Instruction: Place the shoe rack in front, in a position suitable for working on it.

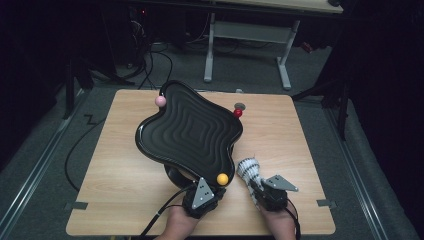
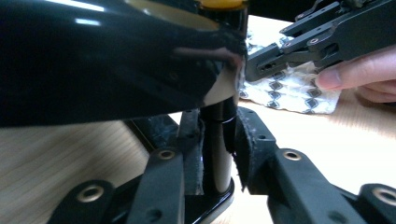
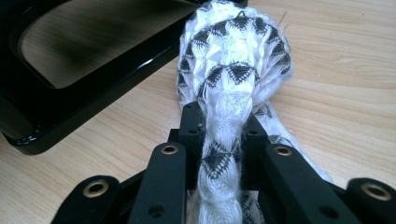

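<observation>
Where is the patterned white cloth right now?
In the high view the cloth sits at the table's near right, clamped in the right gripper, just right of the black wavy tray and yellow ball.

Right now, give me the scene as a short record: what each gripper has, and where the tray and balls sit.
left gripper: shut on the tray's post
right gripper: shut on the cloth
tray: black, wavy, tilted on its stand, mid-table
yellow ball: at the tray's near edge, by the left gripper
pink ball: at the far left rim
red ball: at the far right rim
table: light wood
</observation>
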Motion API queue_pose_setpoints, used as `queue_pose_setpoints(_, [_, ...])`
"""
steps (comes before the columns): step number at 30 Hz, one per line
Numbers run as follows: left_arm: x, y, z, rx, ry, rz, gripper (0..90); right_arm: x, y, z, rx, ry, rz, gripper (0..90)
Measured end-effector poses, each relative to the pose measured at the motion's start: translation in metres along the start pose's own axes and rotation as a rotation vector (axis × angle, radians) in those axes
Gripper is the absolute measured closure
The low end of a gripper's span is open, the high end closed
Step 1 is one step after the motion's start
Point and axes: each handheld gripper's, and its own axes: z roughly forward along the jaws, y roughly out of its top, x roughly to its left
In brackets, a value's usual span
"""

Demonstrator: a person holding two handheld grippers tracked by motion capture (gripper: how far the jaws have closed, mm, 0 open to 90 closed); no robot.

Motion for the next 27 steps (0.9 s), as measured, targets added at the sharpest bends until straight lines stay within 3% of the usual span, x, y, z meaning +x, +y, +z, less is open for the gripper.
queue_pose_setpoints(8, [-0.001, -0.008, -0.020, 0.012, -0.002, -0.002, 73.9, 0.021, 0.018, 0.014, -0.043, 0.050, -0.071, 77.2])
queue_pose_setpoints(11, [-0.001, -0.014, -0.032, 0.012, -0.010, -0.008, 74.1, 0.041, 0.031, 0.032, -0.043, 0.091, -0.131, 77.3])
queue_pose_setpoints(18, [0.000, -0.024, -0.055, 0.013, -0.012, -0.015, 74.2, 0.068, 0.044, 0.066, -0.029, 0.151, -0.192, 77.7])
queue_pose_setpoints(20, [0.001, -0.027, -0.060, 0.014, -0.002, -0.010, 74.1, 0.075, 0.046, 0.075, -0.022, 0.171, -0.203, 77.9])
queue_pose_setpoints(22, [0.004, -0.028, -0.064, 0.021, 0.022, -0.013, 74.1, 0.080, 0.049, 0.085, 0.017, 0.196, -0.209, 78.6])
queue_pose_setpoints(27, [0.017, -0.032, -0.073, 0.025, 0.057, -0.052, 74.3, 0.083, 0.049, 0.085, 0.026, 0.183, -0.221, 79.1])
